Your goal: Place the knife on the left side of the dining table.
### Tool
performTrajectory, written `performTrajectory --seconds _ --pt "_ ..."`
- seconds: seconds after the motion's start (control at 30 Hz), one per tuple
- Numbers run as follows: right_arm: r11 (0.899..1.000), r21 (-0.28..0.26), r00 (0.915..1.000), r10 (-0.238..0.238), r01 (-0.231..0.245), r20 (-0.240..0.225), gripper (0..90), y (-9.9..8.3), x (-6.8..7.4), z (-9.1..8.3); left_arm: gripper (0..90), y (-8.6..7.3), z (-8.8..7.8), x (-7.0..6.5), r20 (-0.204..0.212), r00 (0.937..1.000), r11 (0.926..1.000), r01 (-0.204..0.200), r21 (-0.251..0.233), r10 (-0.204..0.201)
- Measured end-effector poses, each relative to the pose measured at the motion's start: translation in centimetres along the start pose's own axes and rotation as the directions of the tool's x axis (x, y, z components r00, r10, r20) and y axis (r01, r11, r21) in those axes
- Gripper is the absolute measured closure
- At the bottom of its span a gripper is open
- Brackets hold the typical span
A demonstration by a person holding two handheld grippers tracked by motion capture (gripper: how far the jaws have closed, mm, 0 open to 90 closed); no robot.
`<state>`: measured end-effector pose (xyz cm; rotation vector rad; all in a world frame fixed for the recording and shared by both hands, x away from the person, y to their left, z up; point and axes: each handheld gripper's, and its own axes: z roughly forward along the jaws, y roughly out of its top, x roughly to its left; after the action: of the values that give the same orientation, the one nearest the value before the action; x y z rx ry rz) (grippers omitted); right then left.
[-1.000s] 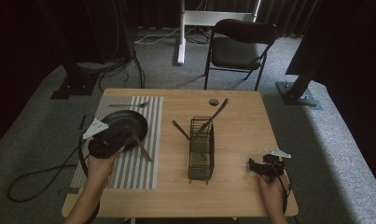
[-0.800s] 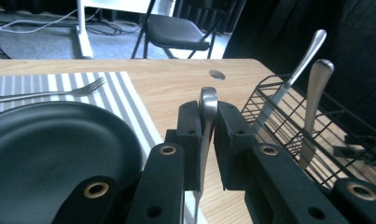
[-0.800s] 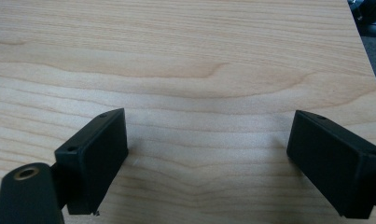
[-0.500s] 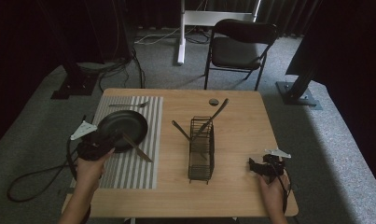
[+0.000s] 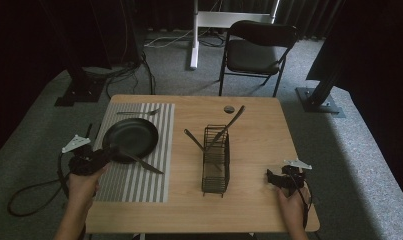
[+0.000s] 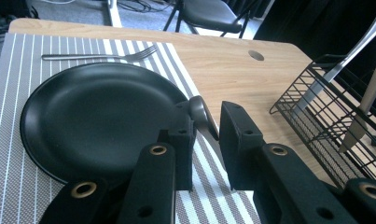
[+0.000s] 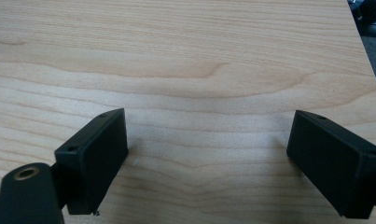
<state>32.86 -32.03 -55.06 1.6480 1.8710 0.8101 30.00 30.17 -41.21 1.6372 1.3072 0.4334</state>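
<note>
Left gripper (image 6: 205,135) jaws just opening, knife (image 5: 138,161) handle tip between them, blade hidden, right gripper (image 7: 206,163) jaws wide over bare counter (image 7: 185,56).

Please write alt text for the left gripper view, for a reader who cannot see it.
The left gripper, jaws slightly apart after just opening, points at a knife handle lying against the rim of a black plate on a striped mat. A fork lies beyond the plate; a wire basket with cutlery stands at right.
</note>
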Motion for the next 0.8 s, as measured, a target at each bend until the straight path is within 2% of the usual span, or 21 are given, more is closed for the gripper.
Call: performTrajectory --seconds 0.13,0.47,0.5,0.6,0.67,0.8 --pt "1.000 0.000 1.0000 0.000 0.000 0.000 11.4 0.0 0.0 0.0 74.5 -0.4 0.0 0.5 -0.014 0.9998 0.9999 0.015 -0.007 -0.015" --pt "1.000 0.000 1.0000 0.001 -0.001 0.000 11.4 0.0 0.0 0.0 74.0 -1.1 -0.2 1.8 -0.003 0.9977 0.9974 0.068 -0.024 -0.068" --pt "1.000 0.000 1.0000 0.001 -0.001 0.000 11.5 0.0 0.0 0.0 73.7 -1.4 -0.1 2.2 0.002 0.9957 0.9951 0.093 -0.033 -0.093" --pt "1.000 0.000 1.0000 0.001 -0.001 0.000 11.4 0.0 0.0 0.0 73.4 -2.1 0.0 3.1 0.003 0.9906 0.9898 0.137 -0.040 -0.137" --pt "1.000 0.001 1.0000 0.000 0.000 0.000 11.4 0.0 0.0 0.0 72.8 -2.4 0.0 3.4 0.000 0.9895 0.9887 0.144 -0.039 -0.144" --pt "1.000 0.001 1.0000 0.000 0.000 0.000 11.4 0.0 0.0 0.0 71.5 -3.5 0.0 4.5 -0.013 0.9829 0.9824 0.183 -0.035 -0.184"
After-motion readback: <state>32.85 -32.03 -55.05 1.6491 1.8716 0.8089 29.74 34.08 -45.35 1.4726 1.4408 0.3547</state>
